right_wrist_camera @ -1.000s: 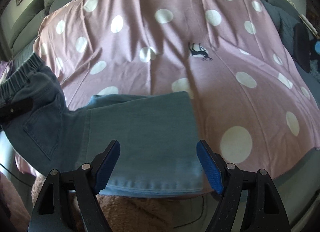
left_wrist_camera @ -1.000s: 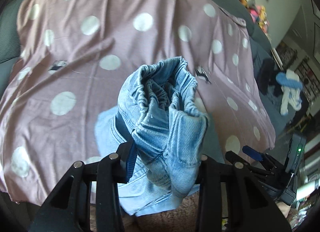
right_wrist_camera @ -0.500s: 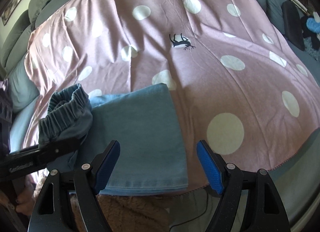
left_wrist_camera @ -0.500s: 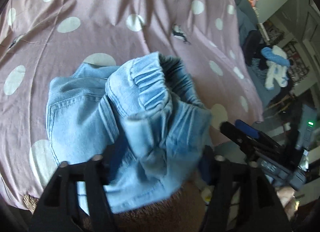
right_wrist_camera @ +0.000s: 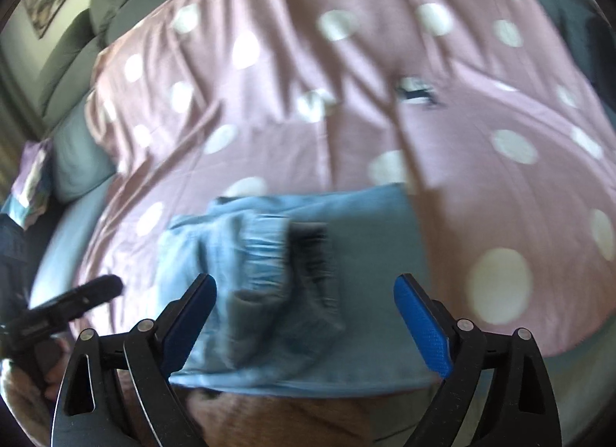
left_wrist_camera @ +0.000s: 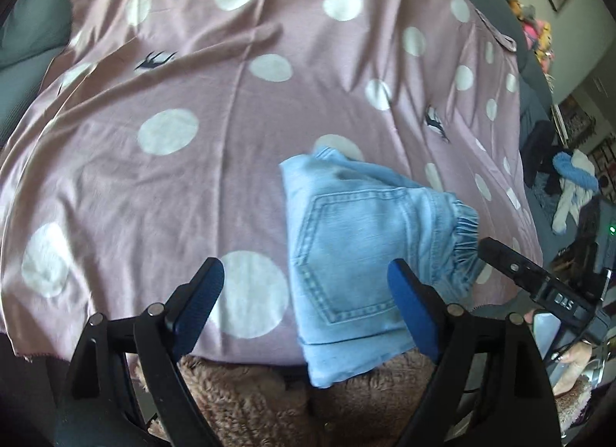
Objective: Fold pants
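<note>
1. Left wrist view: the pants (left_wrist_camera: 358, 254), light blue denim, lie folded in a compact bundle on the pink dotted sheet (left_wrist_camera: 192, 177), at its near edge, back pocket facing up.
2. The elastic waistband is on the side of the pants turned toward the right gripper (left_wrist_camera: 539, 285), whose black finger reaches in just beside it.
3. The left gripper (left_wrist_camera: 308, 289) hangs above the near edge of the sheet with its jaws spread and opening; the pants show between the blue pads, but neither pad presses on them.
4. A fuzzy brown blanket (left_wrist_camera: 250, 400) lies below the near edge of the sheet.
5. Right wrist view, blurred: the pants (right_wrist_camera: 300, 273) lie on the sheet (right_wrist_camera: 385, 62) at its near edge.
6. The right gripper (right_wrist_camera: 304, 304) has its jaws wide and opening, with the pants seen between the pads and untouched by them.
7. The left gripper (right_wrist_camera: 77, 304) shows as a dark finger beside the pants.
</note>
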A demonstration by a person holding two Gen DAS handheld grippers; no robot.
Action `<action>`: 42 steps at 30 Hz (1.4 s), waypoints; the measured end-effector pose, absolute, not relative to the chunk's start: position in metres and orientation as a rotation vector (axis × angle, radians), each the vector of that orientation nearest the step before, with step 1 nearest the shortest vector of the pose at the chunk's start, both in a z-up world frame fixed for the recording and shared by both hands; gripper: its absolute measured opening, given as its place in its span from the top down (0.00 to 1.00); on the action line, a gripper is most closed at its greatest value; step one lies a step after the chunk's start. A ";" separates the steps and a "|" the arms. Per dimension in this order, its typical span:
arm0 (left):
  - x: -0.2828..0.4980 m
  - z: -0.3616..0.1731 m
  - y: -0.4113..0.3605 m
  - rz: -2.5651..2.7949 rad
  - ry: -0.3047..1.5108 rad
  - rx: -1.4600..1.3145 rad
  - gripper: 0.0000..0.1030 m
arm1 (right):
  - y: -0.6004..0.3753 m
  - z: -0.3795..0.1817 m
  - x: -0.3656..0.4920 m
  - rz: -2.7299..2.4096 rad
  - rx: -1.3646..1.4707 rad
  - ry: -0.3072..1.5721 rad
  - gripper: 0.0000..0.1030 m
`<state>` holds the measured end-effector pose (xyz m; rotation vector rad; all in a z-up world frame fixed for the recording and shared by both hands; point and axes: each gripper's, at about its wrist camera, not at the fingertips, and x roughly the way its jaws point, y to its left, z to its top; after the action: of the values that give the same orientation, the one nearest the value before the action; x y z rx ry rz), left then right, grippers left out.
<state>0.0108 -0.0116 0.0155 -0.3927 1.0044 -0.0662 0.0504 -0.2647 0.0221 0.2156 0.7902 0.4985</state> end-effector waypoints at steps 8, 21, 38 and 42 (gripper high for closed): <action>0.001 0.015 0.002 -0.014 1.003 -0.389 0.16 | -0.219 -0.016 0.091 0.510 0.194 0.949 0.11; 0.030 0.018 -0.018 -0.082 0.990 -0.363 0.48 | -0.287 0.048 0.055 0.436 0.266 0.702 0.59; 0.068 -0.041 -0.070 -0.219 1.166 -0.297 0.67 | -0.305 -0.023 0.080 0.350 0.283 0.841 0.74; 0.056 -0.042 -0.070 -0.231 1.182 -0.301 0.67 | -0.303 -0.022 0.077 0.347 0.283 0.834 0.74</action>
<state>0.0560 -0.0700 -0.0417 -0.3012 1.1817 -0.2306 0.0774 -0.3031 -0.0223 0.2827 0.8344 0.3468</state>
